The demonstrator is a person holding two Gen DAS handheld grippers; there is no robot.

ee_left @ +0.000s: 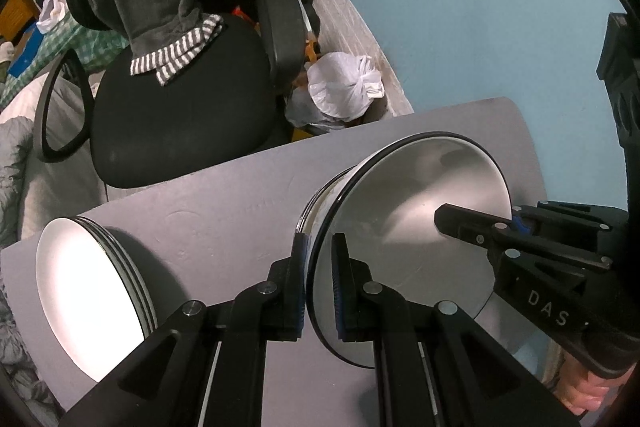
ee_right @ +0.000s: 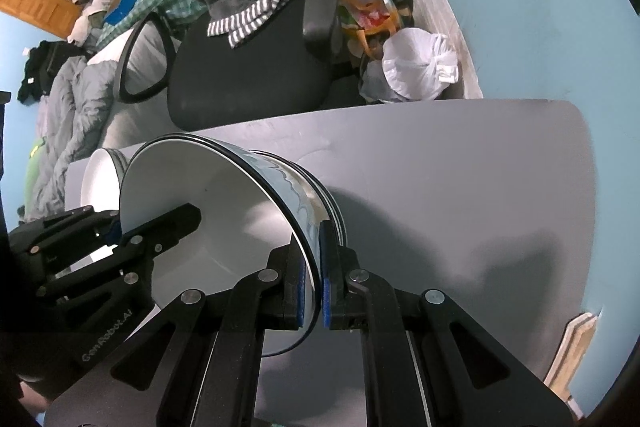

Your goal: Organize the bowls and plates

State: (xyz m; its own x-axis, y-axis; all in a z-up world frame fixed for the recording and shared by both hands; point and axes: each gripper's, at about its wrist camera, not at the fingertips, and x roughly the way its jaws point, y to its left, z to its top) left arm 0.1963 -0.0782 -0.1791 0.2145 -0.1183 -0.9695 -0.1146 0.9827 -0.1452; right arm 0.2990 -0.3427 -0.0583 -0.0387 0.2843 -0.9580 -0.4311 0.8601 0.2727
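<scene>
Left hand-held gripper clamping bowl rim, plates beside, grey table

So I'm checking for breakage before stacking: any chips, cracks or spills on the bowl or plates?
Nothing stands out. The bowl, gripped at opposite rims by both grippers, looks intact and empty; the plates sit neatly stacked on the table.

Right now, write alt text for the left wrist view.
The left gripper and the right gripper each clamp opposite rims of a white bowl over a grey table. A stack of plates sits to its left, a black chair behind.
</scene>
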